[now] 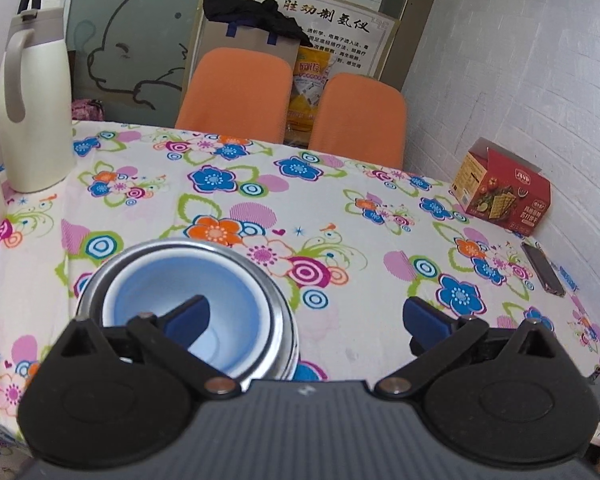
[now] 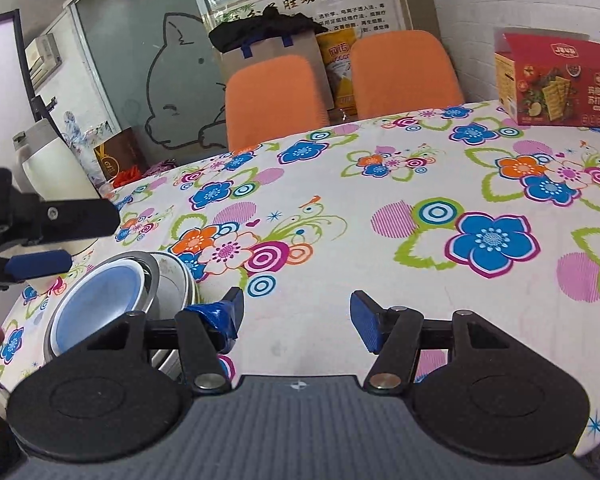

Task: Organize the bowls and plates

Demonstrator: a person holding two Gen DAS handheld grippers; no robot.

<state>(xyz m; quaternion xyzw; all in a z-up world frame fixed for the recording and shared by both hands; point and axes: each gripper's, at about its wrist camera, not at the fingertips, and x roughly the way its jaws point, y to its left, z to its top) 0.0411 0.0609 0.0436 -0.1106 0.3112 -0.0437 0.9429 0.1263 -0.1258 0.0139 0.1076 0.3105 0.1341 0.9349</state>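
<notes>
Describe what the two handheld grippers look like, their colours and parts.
Both grippers, left gripper and right gripper, have ribbed dark grey bodies, round black discs each side, black link arms with silver pivots, and blue pads on the jaws. The right's left pad looks wrapped in blue tape.

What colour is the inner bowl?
Light blue bowl, nested in a metal bowl; clearest in left wrist view.

Blue bowl (image 1: 188, 312) nested upright inside steel bowls (image 1: 278, 320) on floral tablecloth (image 1: 340, 208).
</notes>
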